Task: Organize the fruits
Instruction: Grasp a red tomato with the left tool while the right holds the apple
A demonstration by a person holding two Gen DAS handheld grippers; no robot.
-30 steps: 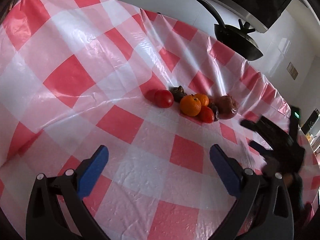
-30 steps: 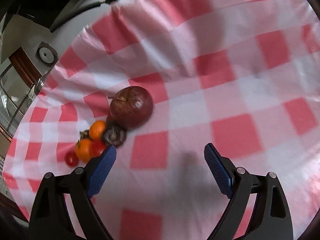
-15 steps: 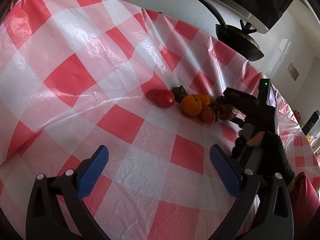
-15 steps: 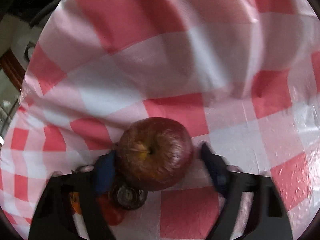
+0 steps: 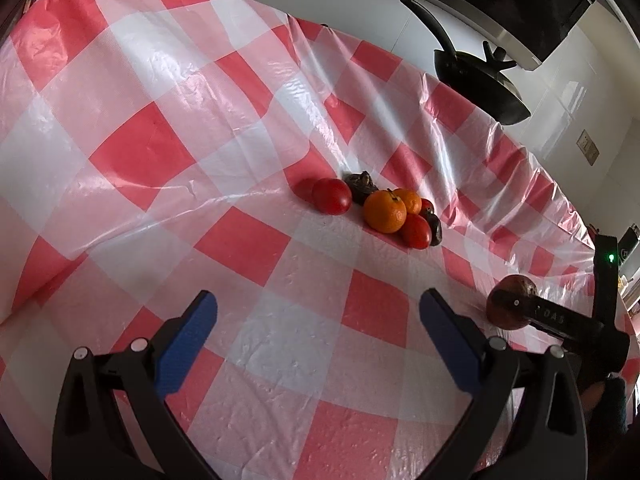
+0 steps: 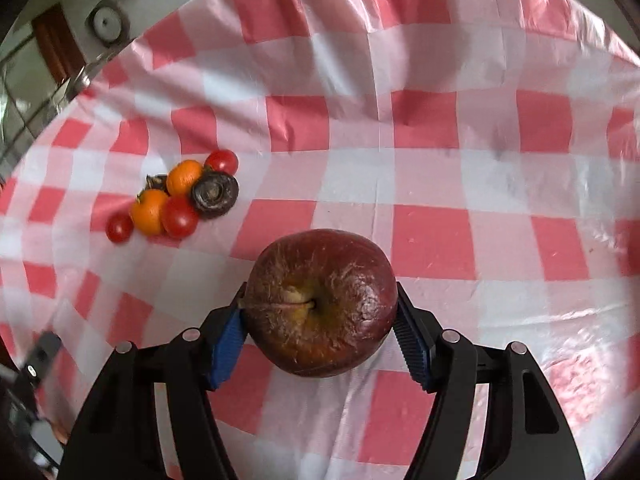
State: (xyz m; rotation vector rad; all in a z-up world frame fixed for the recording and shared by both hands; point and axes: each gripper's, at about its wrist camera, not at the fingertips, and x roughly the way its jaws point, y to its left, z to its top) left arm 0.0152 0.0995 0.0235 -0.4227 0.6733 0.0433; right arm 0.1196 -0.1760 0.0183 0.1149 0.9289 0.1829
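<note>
My right gripper (image 6: 318,332) is shut on a dark red apple (image 6: 318,302) and holds it above the checked cloth, away from the fruit cluster. The same apple (image 5: 512,300) shows in the left wrist view at the right, with the right gripper behind it. The cluster lies together: two oranges (image 5: 385,211) (image 6: 149,212), red tomatoes (image 5: 331,196) (image 6: 179,217) and dark wrinkled fruits (image 6: 214,194) (image 5: 361,184). My left gripper (image 5: 318,340) is open and empty, low over the cloth, well short of the cluster.
A red and white checked plastic tablecloth (image 5: 160,152) covers the table. A black pan (image 5: 480,80) stands on the counter past the table's far edge. A round metal object (image 6: 106,22) sits beyond the far left edge.
My right gripper closed on the apple beside the cluster, lifted it and carried it back away from the other fruits. My left gripper stayed open and almost still.
</note>
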